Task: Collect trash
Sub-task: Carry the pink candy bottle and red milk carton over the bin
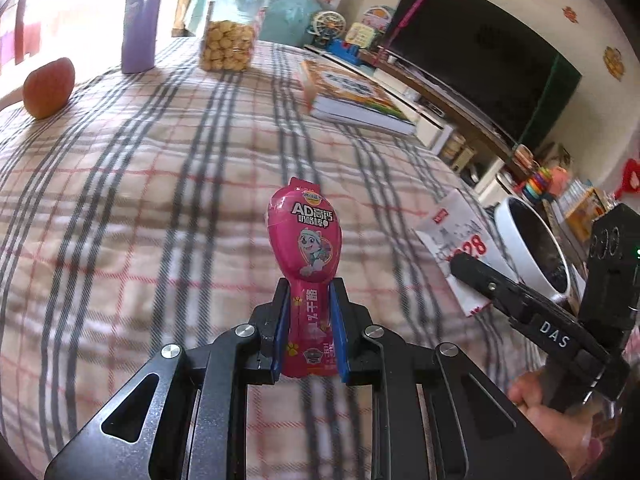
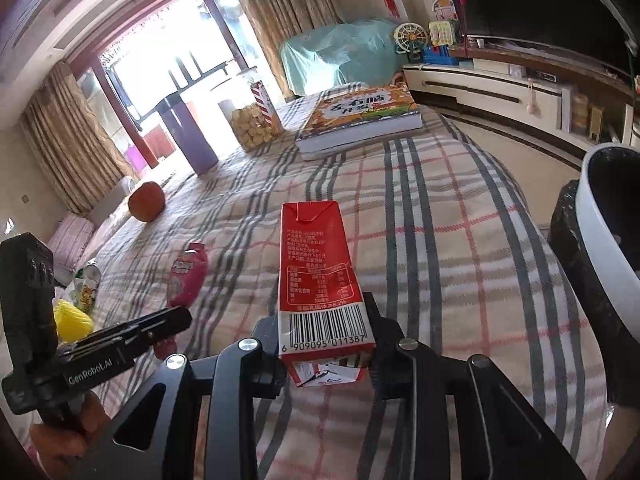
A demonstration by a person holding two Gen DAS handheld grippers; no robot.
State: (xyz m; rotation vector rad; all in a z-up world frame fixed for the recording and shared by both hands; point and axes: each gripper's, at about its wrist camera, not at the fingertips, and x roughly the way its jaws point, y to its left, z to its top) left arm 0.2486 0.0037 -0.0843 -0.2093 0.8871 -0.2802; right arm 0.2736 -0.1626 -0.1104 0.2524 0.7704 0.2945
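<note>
The left claw (image 1: 308,308) is clamped on the narrow lower end of a pink cheese-stick wrapper (image 1: 306,236), whose bulbous top stands up beyond the blue pads (image 1: 280,332), above the plaid blanket (image 1: 160,200). In the right wrist view the same wrapper shows at about 9 o'clock, sticking out of the left claw's tip.

The right claw (image 2: 326,332) is clamped on a red drink carton (image 2: 316,276); the barcode end sits between the fingers and the folded top points toward 12 o'clock. In the left wrist view this carton shows its white face at about 3 o'clock, held just beside a white trash bin (image 1: 532,248) lined with a black bag.

Toward 12 o'clock on the blanket lie a thick book (image 2: 360,120), a clear jar of biscuits (image 2: 256,120) and a purple bottle (image 2: 192,136); an orange-red fruit (image 2: 146,201) rests near 10 o'clock. A drink can (image 2: 88,284) and something yellow (image 2: 72,320) sit at the left edge.
</note>
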